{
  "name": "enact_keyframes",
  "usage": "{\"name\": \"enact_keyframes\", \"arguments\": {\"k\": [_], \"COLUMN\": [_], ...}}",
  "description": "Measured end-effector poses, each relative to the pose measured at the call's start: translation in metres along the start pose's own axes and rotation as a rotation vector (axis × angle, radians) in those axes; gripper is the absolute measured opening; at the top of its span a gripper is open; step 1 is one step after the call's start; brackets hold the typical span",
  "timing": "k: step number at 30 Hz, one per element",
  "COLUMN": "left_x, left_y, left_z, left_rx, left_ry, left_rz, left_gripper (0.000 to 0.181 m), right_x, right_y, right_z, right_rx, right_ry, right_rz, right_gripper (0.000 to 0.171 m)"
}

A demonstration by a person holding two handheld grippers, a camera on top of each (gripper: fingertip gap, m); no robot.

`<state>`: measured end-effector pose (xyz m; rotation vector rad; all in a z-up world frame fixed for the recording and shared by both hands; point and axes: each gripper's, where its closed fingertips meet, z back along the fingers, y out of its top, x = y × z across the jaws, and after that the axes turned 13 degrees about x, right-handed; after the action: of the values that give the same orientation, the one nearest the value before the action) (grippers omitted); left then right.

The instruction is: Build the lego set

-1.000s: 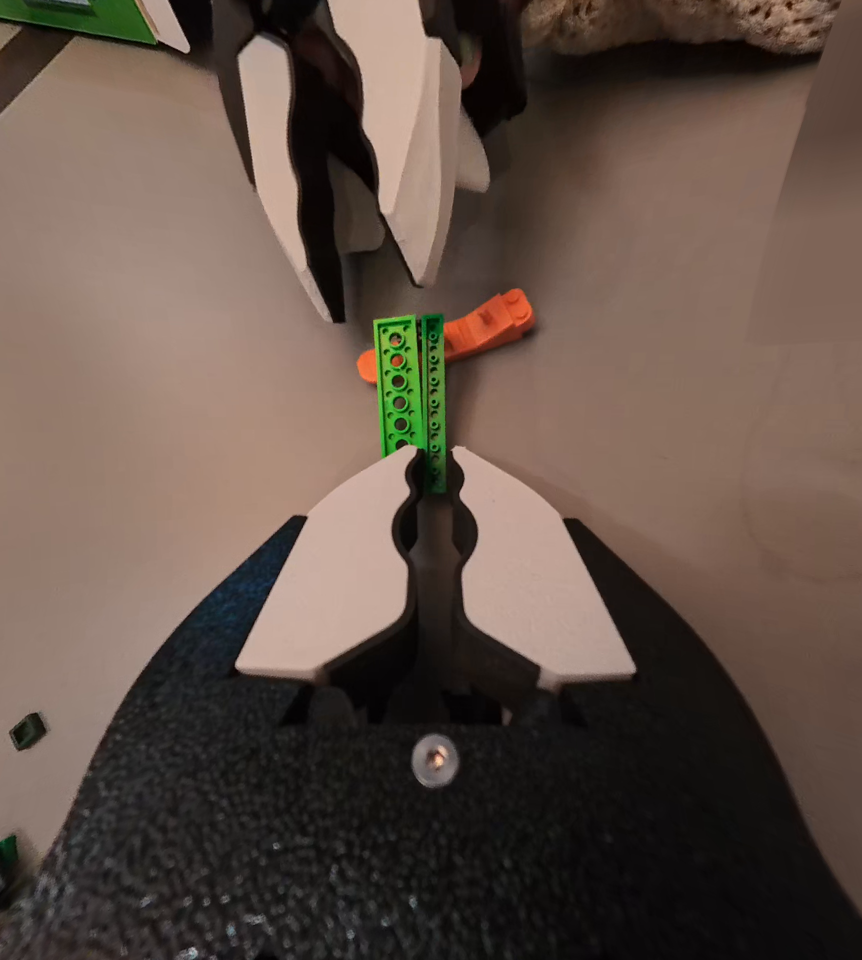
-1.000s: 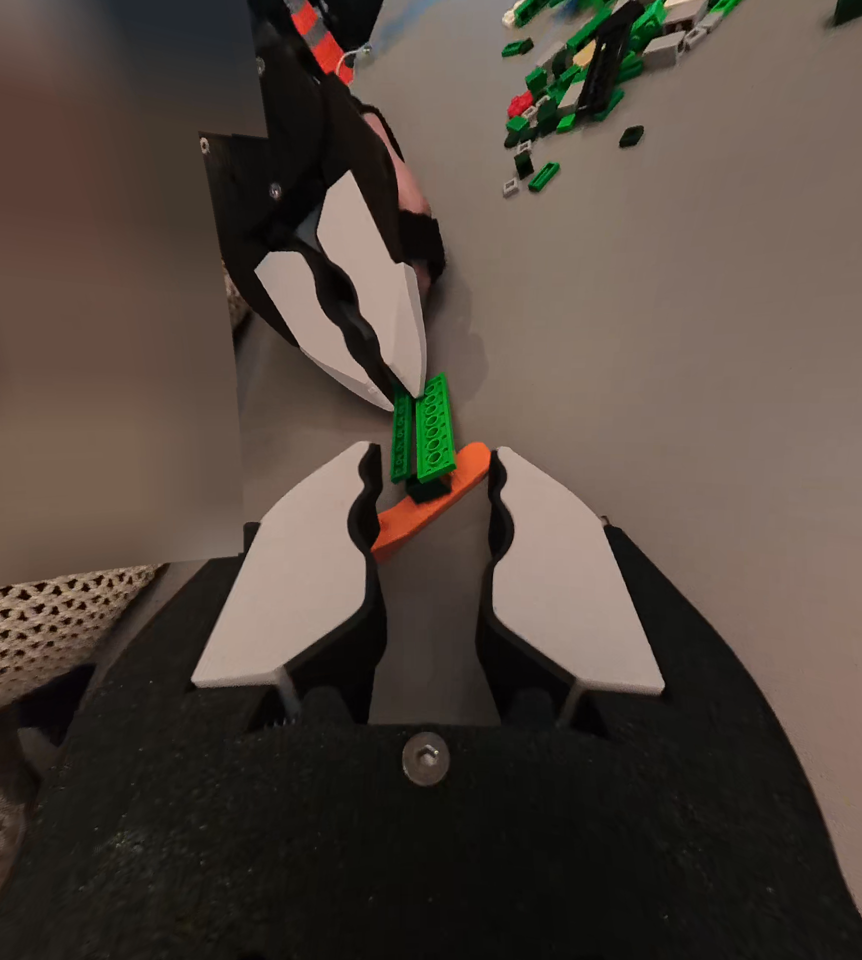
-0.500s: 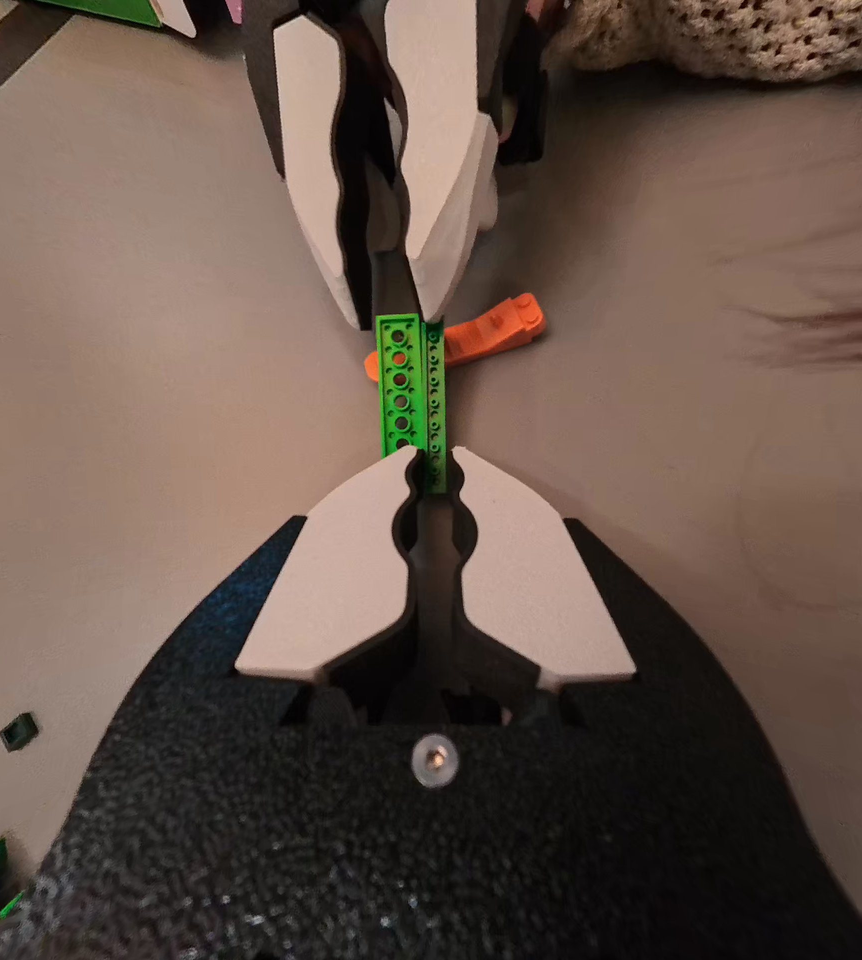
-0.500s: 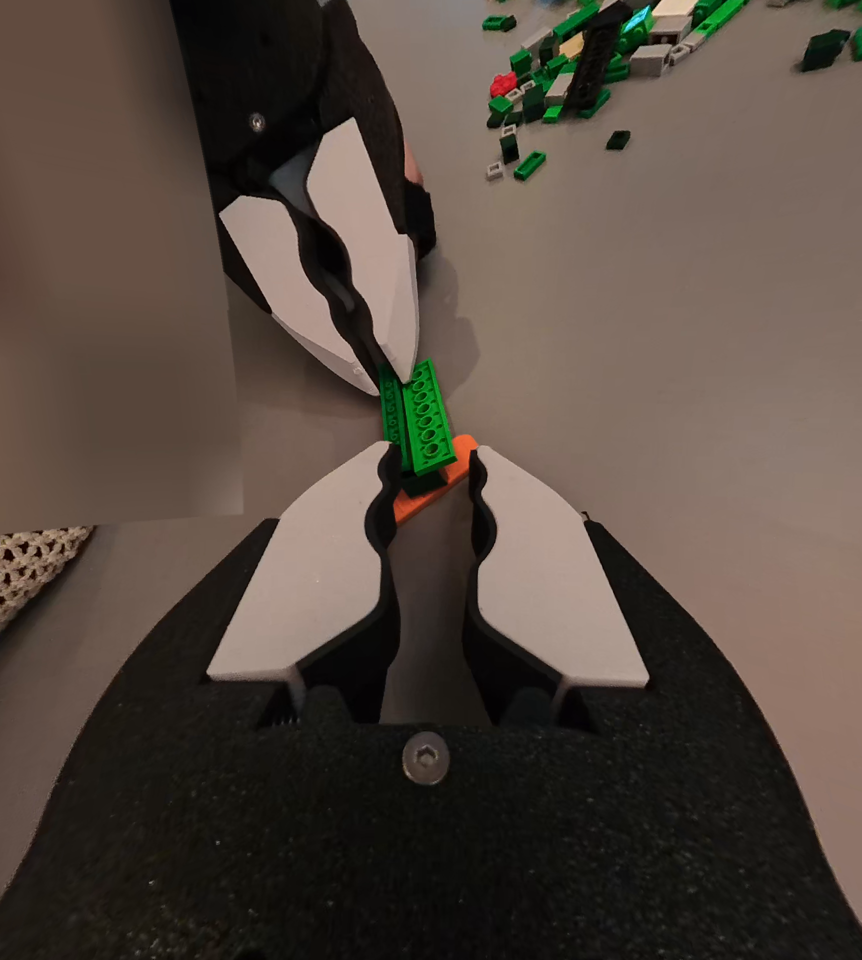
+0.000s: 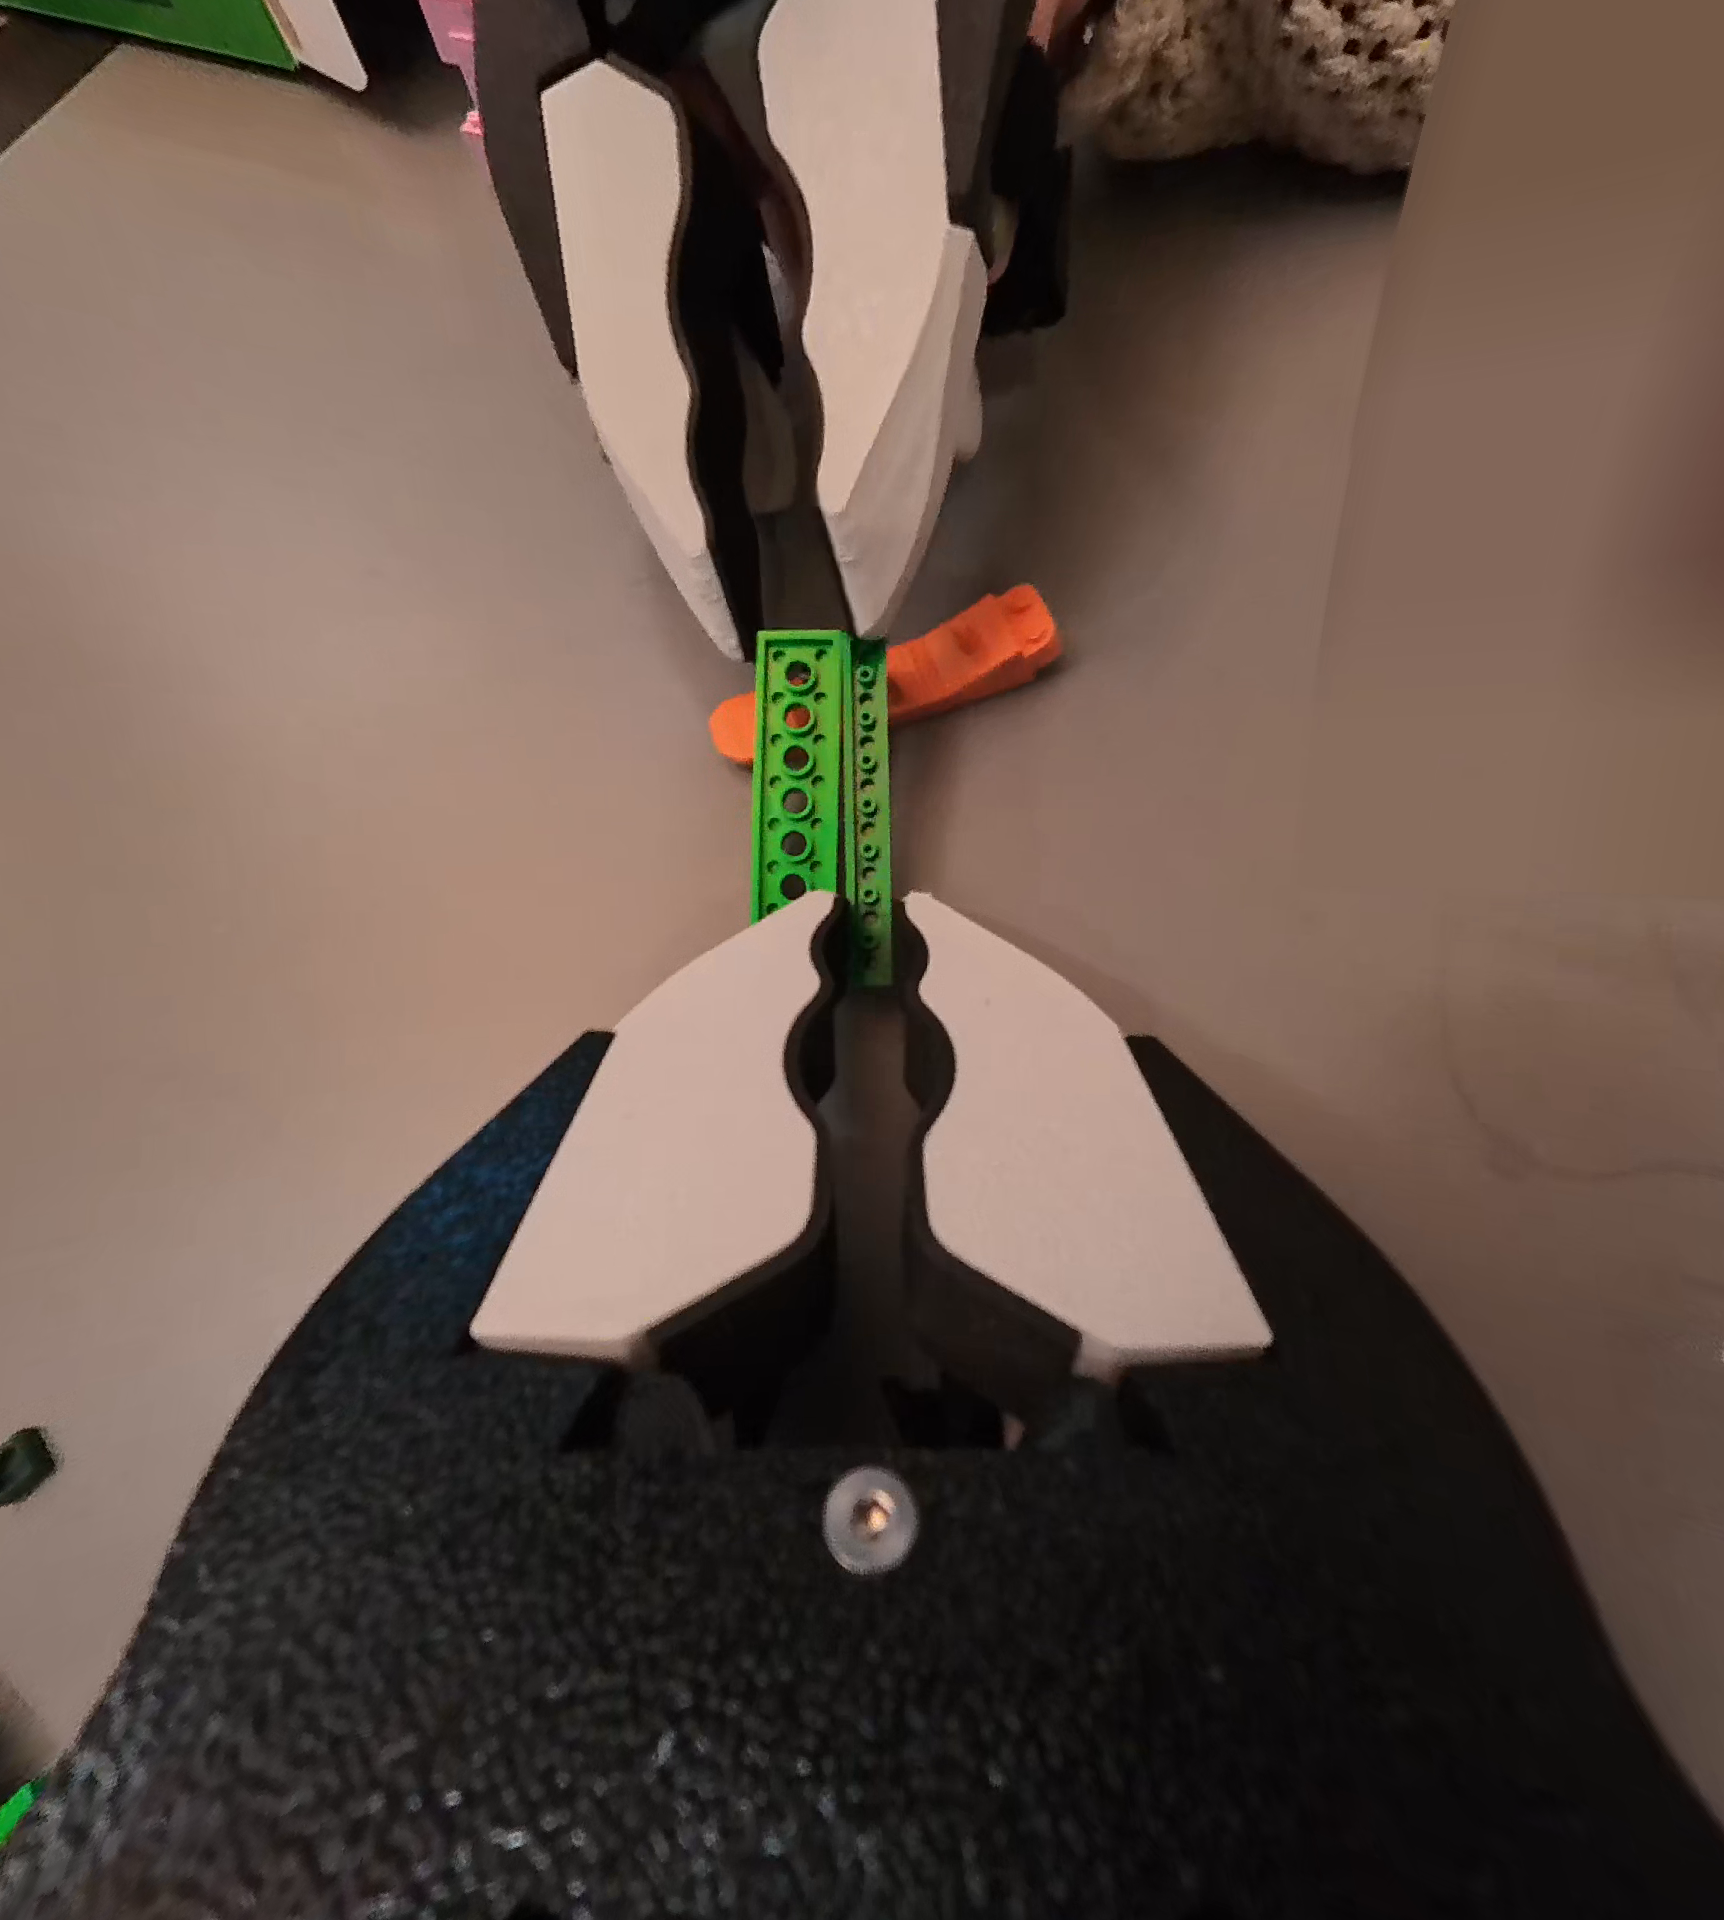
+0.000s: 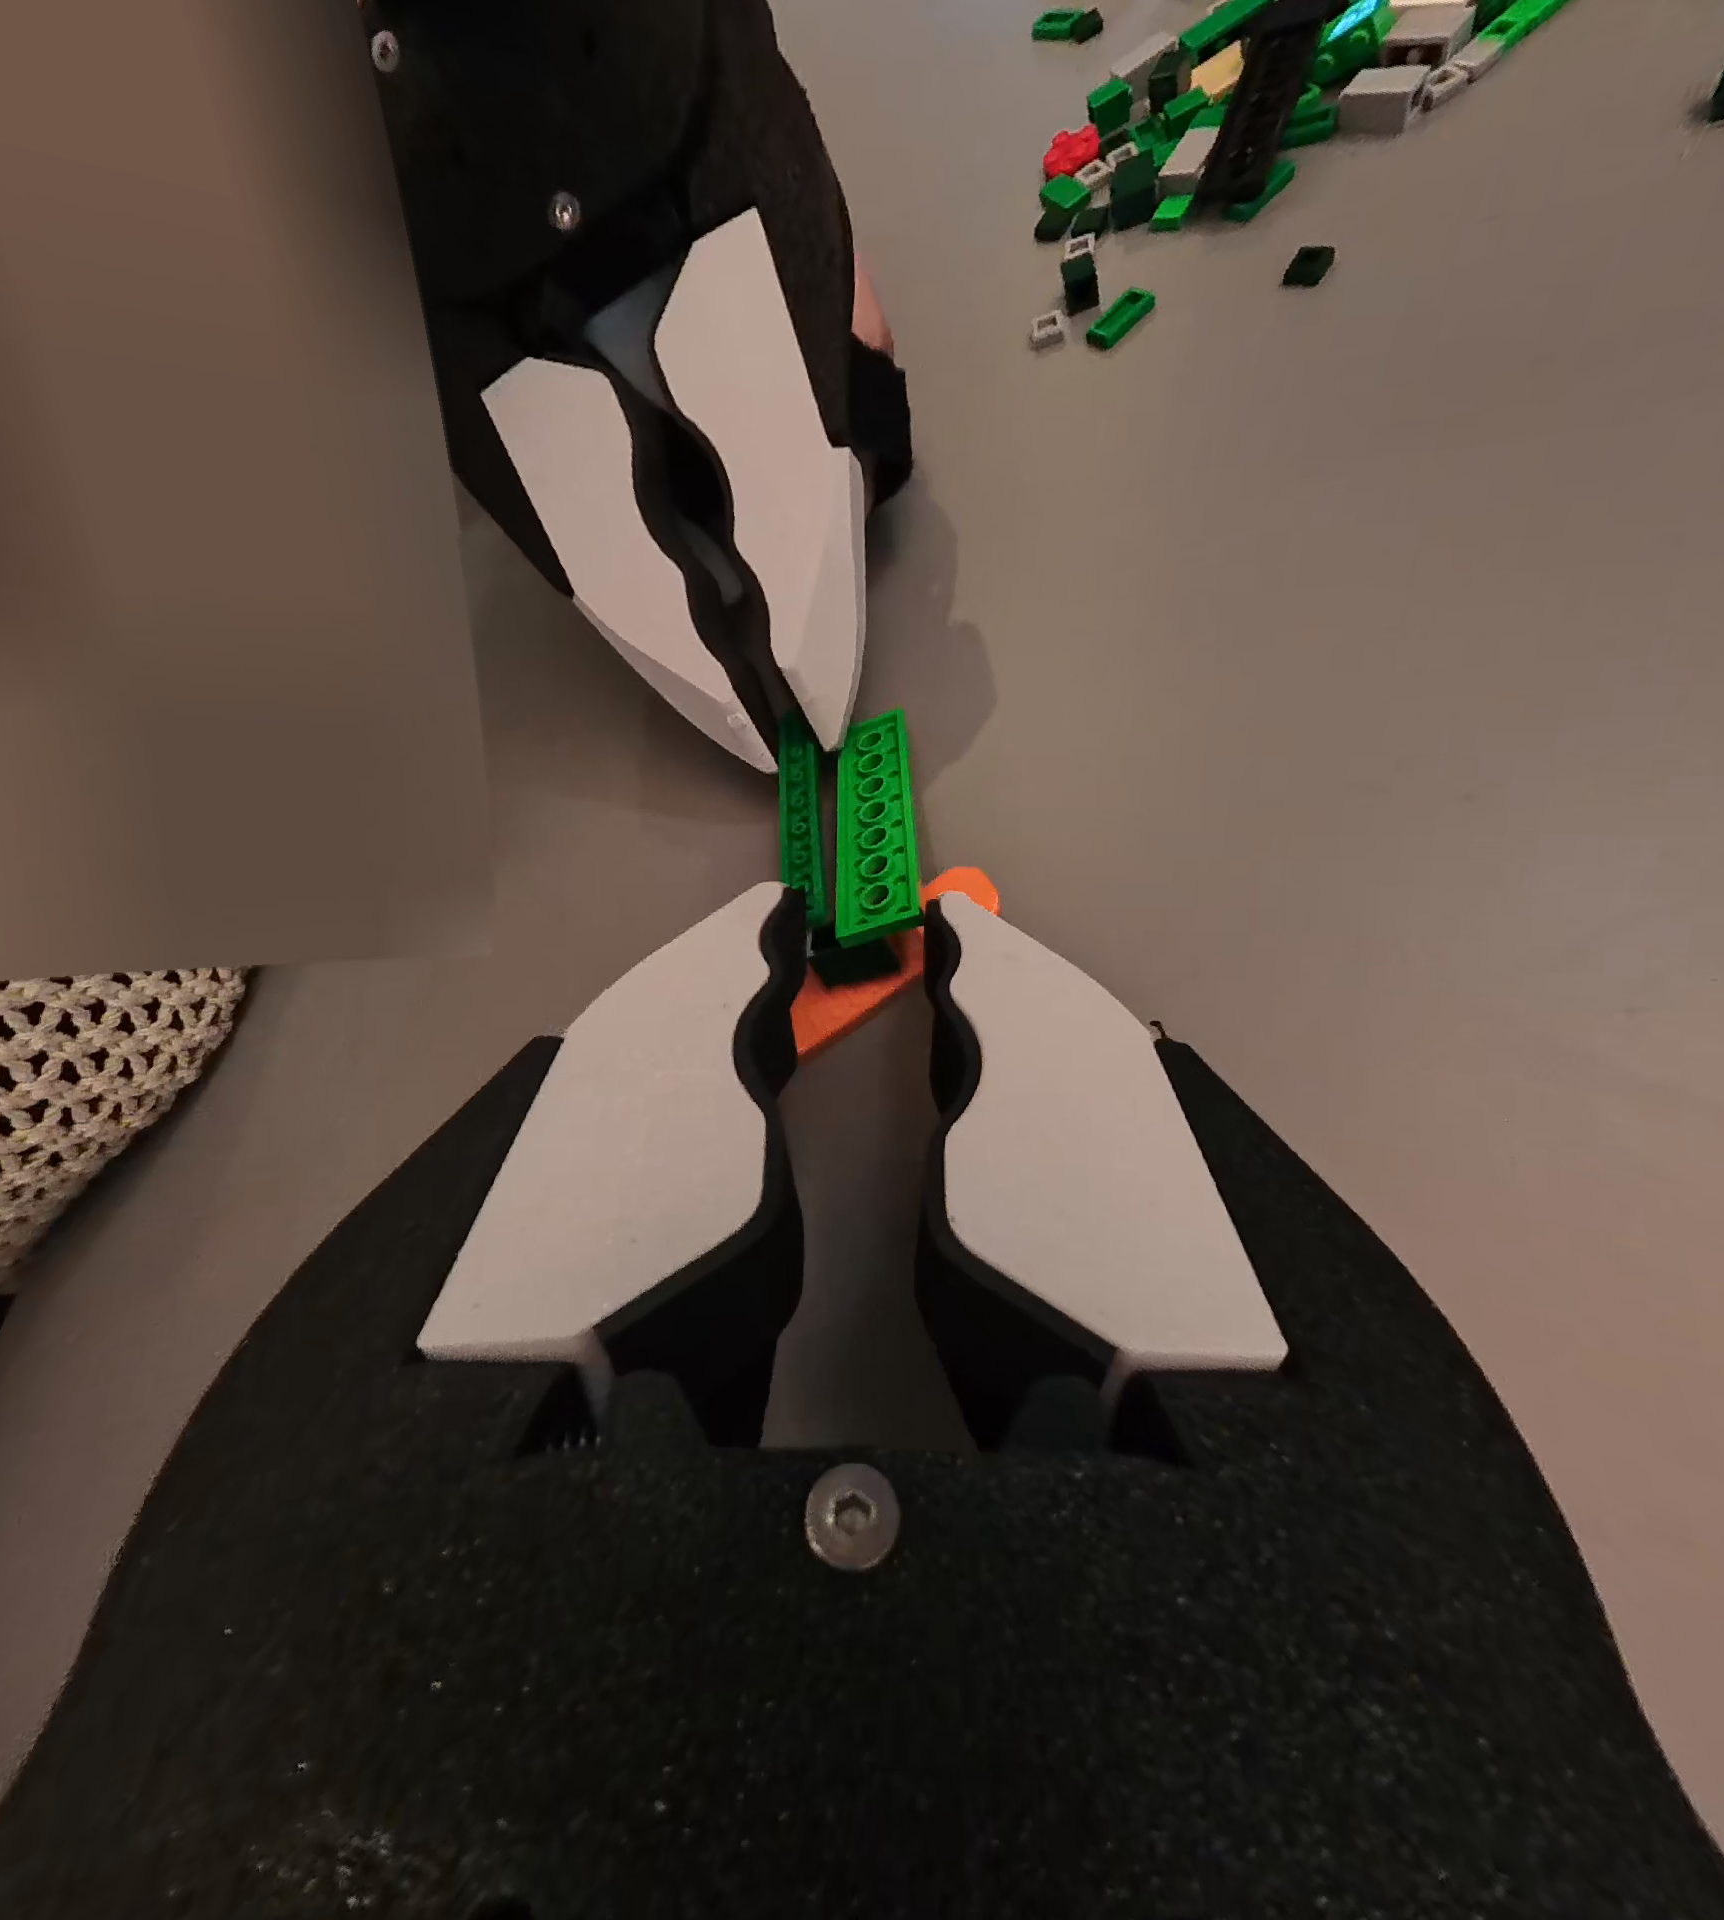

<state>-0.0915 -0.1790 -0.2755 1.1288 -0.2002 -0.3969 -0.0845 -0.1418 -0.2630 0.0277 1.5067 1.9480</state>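
Two green plates lie side by side as one piece: a wide one (image 5: 796,769) (image 6: 877,821) and a narrow one (image 5: 870,810) (image 6: 800,821). My left gripper (image 5: 873,914) is shut on one end of the narrow plate and also shows in the right wrist view (image 6: 801,743). My right gripper (image 6: 858,912) has its fingertips against both sides of the other end, and shows in the left wrist view (image 5: 801,636). A small dark piece (image 6: 853,961) sits under that end. An orange brick separator (image 5: 972,660) (image 6: 858,1003) lies on the table beneath.
A pile of loose green, grey and red bricks (image 6: 1232,125) lies far right on the grey table. Cream knitted fabric (image 6: 37,1091) is at my right gripper's left. A green box edge (image 5: 162,26) and a few stray pieces (image 5: 16,1465) are on the left. Left tips to right tips: about 5 cm.
My right gripper has moved in to the free end of the green plates and its jaws have narrowed around it. My left gripper has kept its hold.
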Motion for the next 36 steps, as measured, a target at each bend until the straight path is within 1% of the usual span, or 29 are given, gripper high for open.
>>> {"name": "enact_keyframes", "arguments": {"k": [6,21,29,32,36], "left_x": [-0.0012,0.0056,0.0025,0.0021,0.0022], "left_y": [0.0001,-0.0003,0.0,-0.0002,-0.0003], "left_z": [-0.0018,-0.0031,-0.0039,-0.0043,-0.0044], "left_rx": [-0.005,-0.01,-0.01,-0.013,-0.013], "left_ry": [0.003,-0.062,-0.04,-0.03,-0.03], "left_rz": [-0.003,-0.001,-0.004,-0.02,-0.021], "left_gripper": [0.006,0.006,0.006,0.006,0.006], "right_x": [0.0009,-0.002,-0.0028,-0.001,-0.0022], "right_y": [-0.0008,-0.0026,-0.0033,-0.0031,-0.0041], "right_z": [-0.0006,-0.0012,-0.0015,-0.0016,-0.0019], "right_rx": [-0.007,-0.02,-0.026,-0.026,-0.033], "right_ry": [-0.012,-0.005,-0.003,-0.013,-0.012], "right_rz": [0.008,0.048,0.063,0.058,0.081], "right_gripper": [0.017,0.02,0.02,0.017,0.017]}}
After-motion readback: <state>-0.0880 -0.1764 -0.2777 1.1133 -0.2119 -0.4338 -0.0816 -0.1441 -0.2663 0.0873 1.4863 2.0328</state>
